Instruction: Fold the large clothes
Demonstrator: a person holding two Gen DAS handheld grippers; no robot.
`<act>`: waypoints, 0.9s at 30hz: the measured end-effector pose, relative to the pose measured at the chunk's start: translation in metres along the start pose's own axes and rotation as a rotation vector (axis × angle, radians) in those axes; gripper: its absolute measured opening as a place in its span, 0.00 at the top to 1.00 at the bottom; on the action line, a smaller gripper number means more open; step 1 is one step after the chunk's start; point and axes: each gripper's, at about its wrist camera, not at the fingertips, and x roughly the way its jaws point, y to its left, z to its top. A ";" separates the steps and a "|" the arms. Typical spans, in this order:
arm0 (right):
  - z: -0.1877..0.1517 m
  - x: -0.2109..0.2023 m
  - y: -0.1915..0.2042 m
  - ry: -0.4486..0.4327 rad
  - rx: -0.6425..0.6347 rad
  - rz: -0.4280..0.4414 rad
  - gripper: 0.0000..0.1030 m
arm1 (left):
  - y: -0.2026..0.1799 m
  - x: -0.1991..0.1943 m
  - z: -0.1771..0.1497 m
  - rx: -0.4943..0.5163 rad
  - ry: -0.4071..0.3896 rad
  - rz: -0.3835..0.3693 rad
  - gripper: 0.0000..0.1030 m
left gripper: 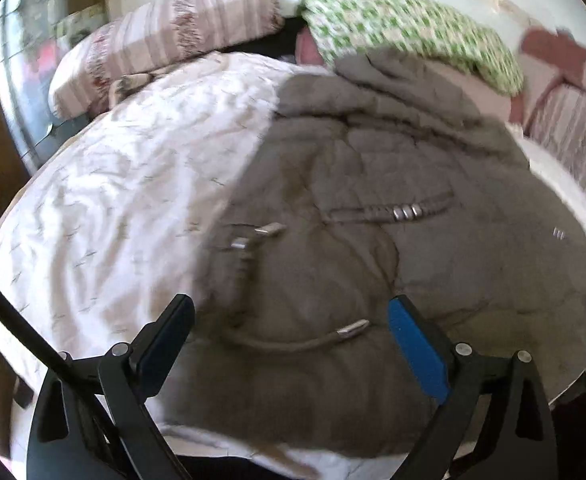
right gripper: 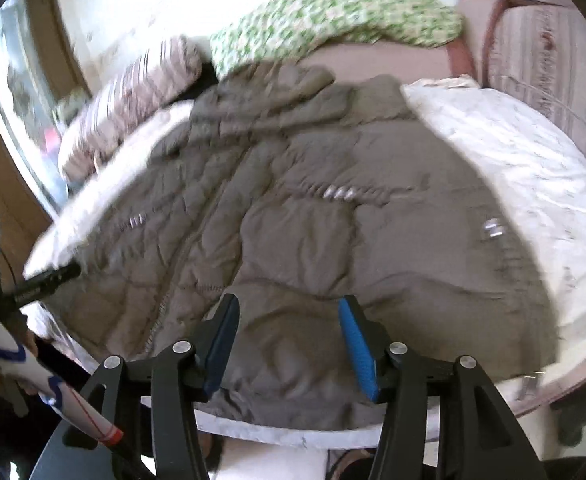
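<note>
A large grey-brown quilted jacket lies spread on a white bed sheet, its hood toward the pillows and its hem near me. Drawstrings with metal tips lie on its front. My left gripper is open and empty, hovering over the jacket's lower left part. In the right wrist view the same jacket fills the middle. My right gripper is open and empty above the jacket's hem. Both views are motion blurred.
A striped pillow and a green patterned pillow lie at the head of the bed. A striped cushion sits at the right. A window is at the left. The left hand's gripper handle shows at the left edge.
</note>
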 end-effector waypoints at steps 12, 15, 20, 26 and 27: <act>-0.001 -0.037 -0.121 -0.097 0.368 -0.162 0.31 | 0.094 0.014 -0.002 -0.379 0.118 -0.180 0.10; -0.006 -0.031 -0.137 -0.069 0.442 -0.128 0.31 | 0.086 0.016 -0.003 -0.368 0.125 -0.215 0.10; -0.016 -0.027 -0.145 -0.032 0.498 -0.073 0.31 | 0.067 0.023 -0.014 -0.355 0.144 -0.229 0.10; -0.027 -0.017 -0.134 0.021 0.538 0.015 0.32 | 0.048 0.009 -0.029 -0.327 0.107 -0.205 0.10; -0.029 -0.017 -0.131 0.022 0.535 0.032 0.36 | 0.041 0.006 -0.031 -0.311 0.095 -0.196 0.10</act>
